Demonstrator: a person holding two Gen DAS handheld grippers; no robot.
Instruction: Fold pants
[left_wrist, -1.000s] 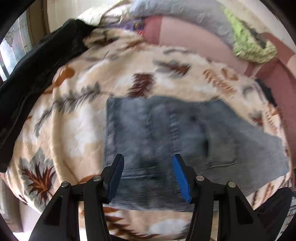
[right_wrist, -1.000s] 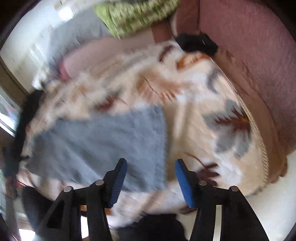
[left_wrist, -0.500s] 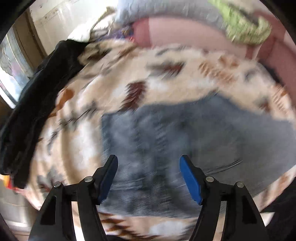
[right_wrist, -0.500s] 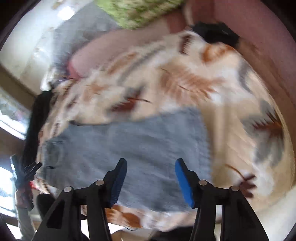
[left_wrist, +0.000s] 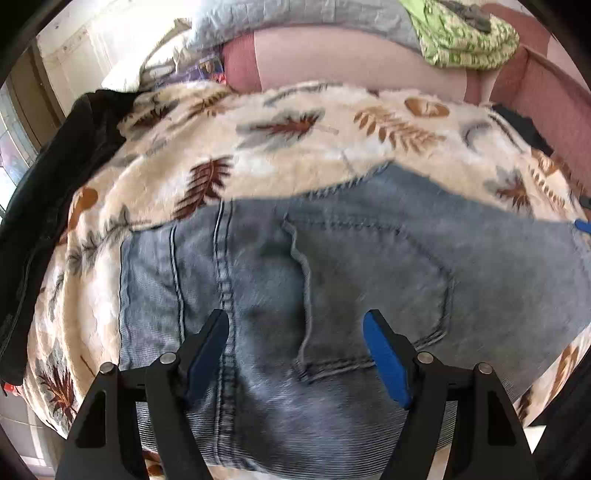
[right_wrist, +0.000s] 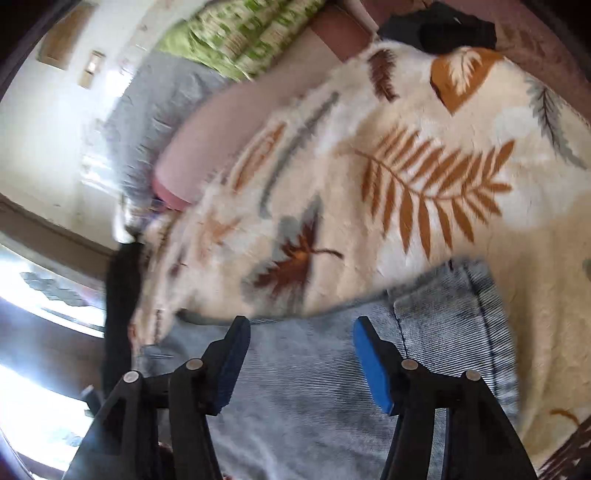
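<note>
The jeans (left_wrist: 332, 280) lie flat on the leaf-print blanket (left_wrist: 280, 147), already folded once by the look of it. The left claw (left_wrist: 295, 347), jaws wide and just opened further, hangs over the back pocket (left_wrist: 376, 295), nothing between its pads. The right claw (right_wrist: 301, 354), also spread and empty, hangs over the hem end (right_wrist: 461, 314). Next, each must drop to an edge and pinch it for another fold.

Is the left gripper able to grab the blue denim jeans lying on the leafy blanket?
Probably yes. The left gripper hangs open right over the blue denim jeans, jaws just widening, with nothing between them and the cloth.
</note>
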